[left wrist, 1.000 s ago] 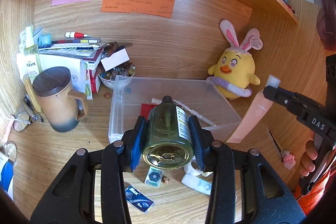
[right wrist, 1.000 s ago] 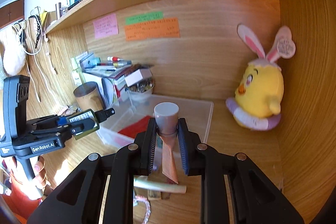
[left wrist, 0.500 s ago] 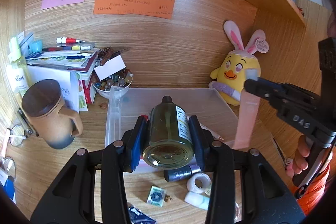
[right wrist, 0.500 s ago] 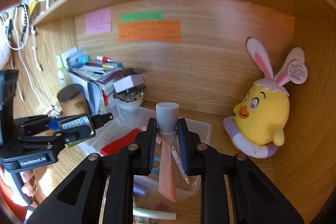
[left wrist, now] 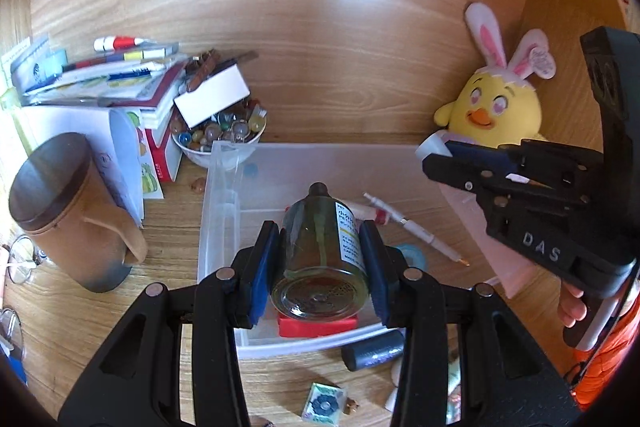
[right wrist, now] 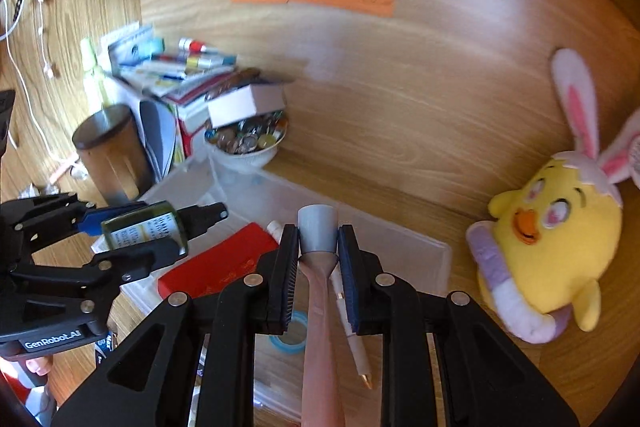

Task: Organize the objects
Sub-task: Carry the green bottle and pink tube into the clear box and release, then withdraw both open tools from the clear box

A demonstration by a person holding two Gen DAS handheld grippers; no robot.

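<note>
Left gripper (left wrist: 320, 259) clamps green glass bottle (left wrist: 320, 267), held above clear bin (left wrist: 224, 187) near its 7 o'clock corner; right gripper (right wrist: 319, 247) pinches pink tube (right wrist: 320, 307) by grey cap, over bin's middle; yellow chick plush (right wrist: 556, 239) at 3 o'clock

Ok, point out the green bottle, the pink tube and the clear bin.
green bottle (left wrist: 320, 247), left wrist view, on its glass body between the left claw's pads.
pink tube (right wrist: 318, 231), right wrist view, on its grey cap in the right claw.
clear bin (left wrist: 218, 211), left wrist view, on its left wall.
</note>
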